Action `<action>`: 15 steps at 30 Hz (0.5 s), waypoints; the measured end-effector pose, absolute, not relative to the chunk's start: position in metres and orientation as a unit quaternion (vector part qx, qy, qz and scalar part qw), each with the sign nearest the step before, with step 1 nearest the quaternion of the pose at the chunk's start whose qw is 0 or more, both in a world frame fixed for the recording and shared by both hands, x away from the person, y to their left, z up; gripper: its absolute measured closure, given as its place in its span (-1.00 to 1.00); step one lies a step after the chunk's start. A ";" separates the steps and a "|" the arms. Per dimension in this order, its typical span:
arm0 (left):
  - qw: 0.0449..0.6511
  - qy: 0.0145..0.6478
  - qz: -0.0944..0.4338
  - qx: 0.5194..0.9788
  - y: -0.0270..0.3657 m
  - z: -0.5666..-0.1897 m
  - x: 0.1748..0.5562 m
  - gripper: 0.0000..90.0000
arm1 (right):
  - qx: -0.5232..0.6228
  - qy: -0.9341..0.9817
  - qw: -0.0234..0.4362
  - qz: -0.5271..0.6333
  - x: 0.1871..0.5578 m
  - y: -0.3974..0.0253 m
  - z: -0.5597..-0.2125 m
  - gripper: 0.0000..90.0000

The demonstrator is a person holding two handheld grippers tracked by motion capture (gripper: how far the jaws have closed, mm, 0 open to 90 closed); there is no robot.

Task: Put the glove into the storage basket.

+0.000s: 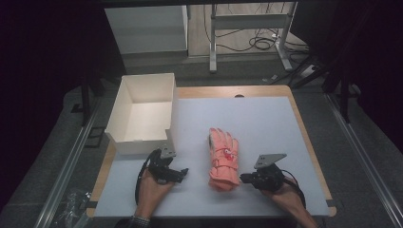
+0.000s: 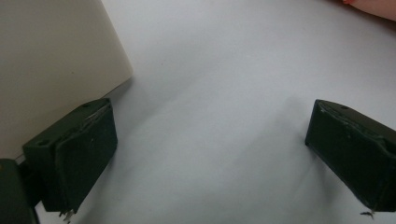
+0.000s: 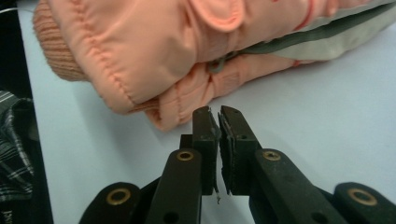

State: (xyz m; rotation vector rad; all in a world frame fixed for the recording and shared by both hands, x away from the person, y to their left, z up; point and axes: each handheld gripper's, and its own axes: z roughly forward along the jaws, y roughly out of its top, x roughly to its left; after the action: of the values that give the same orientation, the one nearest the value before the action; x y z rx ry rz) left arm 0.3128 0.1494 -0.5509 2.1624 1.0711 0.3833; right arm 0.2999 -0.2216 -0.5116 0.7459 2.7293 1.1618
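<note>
Nearest to us, our two hands come in from the bottom edge of the high view, each holding a hand-held gripper low over the pale sheet that covers the desk [image 1: 266,118]. Our left hand-held gripper [image 1: 183,172] sits just in front of the near corner of the white box [image 1: 142,111], its tips turned toward the middle of the desk. In the left gripper view its jaws stand wide apart with nothing but bare sheet between them, the box wall [image 2: 51,60] close beside one jaw, and a sliver of pink fabric at the top right corner.

Our right hand-held gripper [image 1: 243,178] points leftward at the cuff end of the pink glove [image 1: 223,159]. In the right gripper view its jaws are pressed nearly together with only a thin slit between them and nothing caught in it; the tips [image 3: 219,114] stop just short of the glove's padded edge [image 3: 154,60], close to it but apart from it.

The glove lies flat between the two grippers, cuff toward us, fingers pointing away. The ribbed knit cuff [image 3: 53,44] shows at the left of the right gripper view.

Farther back and to the left, the white box stands open-topped on the desk's left side. Beyond the desk's far edge we see metal frame legs [image 1: 285,42] and loose cables [image 1: 263,40] on the floor.
</note>
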 end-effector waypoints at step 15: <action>0.342 0.412 0.147 0.832 0.149 -0.551 0.313 -0.95 | 0.224 0.896 0.028 0.383 0.296 -0.204 -0.517 0.87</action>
State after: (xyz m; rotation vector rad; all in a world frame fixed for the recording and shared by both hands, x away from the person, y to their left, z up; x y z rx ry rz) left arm 0.3128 0.1495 -0.5509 2.1626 1.0711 0.3830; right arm 0.2956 -0.2044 -0.5172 0.6908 2.7662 1.1823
